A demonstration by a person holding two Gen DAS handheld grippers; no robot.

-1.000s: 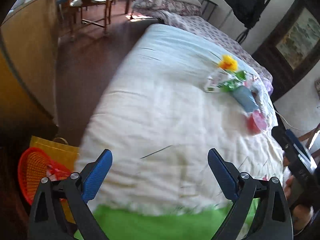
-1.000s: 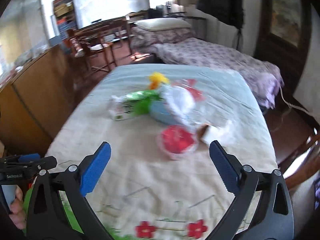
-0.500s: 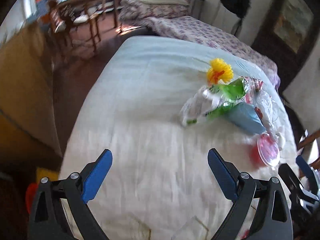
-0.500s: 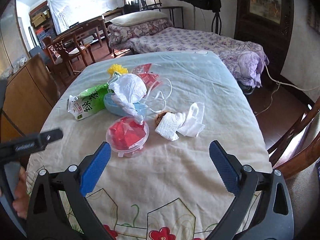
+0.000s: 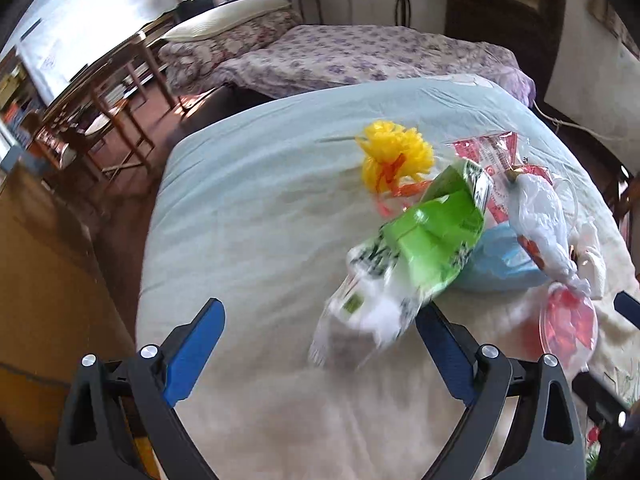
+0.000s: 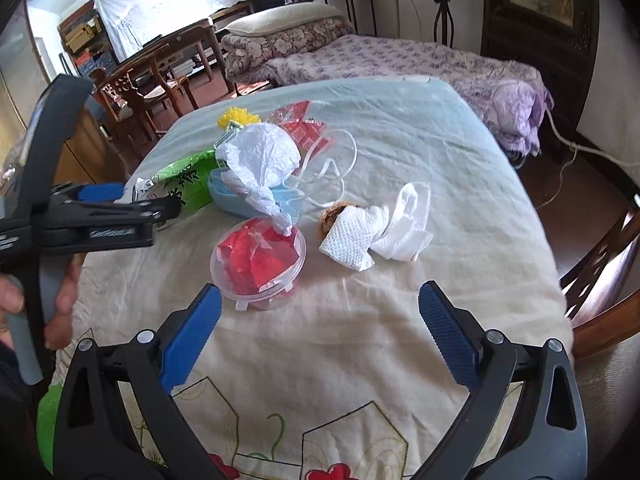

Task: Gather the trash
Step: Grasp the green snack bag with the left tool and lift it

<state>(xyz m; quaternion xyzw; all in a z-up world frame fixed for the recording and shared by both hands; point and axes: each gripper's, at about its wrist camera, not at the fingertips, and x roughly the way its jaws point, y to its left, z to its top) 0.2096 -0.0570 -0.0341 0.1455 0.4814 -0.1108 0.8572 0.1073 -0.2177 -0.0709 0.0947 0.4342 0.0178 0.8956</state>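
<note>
Trash lies on a cloth-covered table (image 6: 400,320). A green and white carton (image 5: 404,264) lies close in front of my left gripper (image 5: 320,352), which is open and empty; the carton also shows in the right wrist view (image 6: 184,184). Behind it are a yellow flower (image 5: 394,156), a blue bowl (image 6: 256,200), a white plastic bag (image 6: 260,160) and red wrappers (image 6: 300,124). A clear round container with red paper (image 6: 260,260) and a crumpled white tissue (image 6: 372,236) lie ahead of my right gripper (image 6: 320,336), open and empty.
A bed with purple floral bedding (image 6: 400,60) stands behind the table. Wooden chairs and a table (image 6: 160,76) stand at back left. A wooden chair (image 6: 600,272) is at the table's right edge. A wooden cabinet (image 5: 40,280) is at left.
My left gripper has swung in over the table toward the green carton, which now looms close. My right gripper has moved nearer the red container and tissue.
</note>
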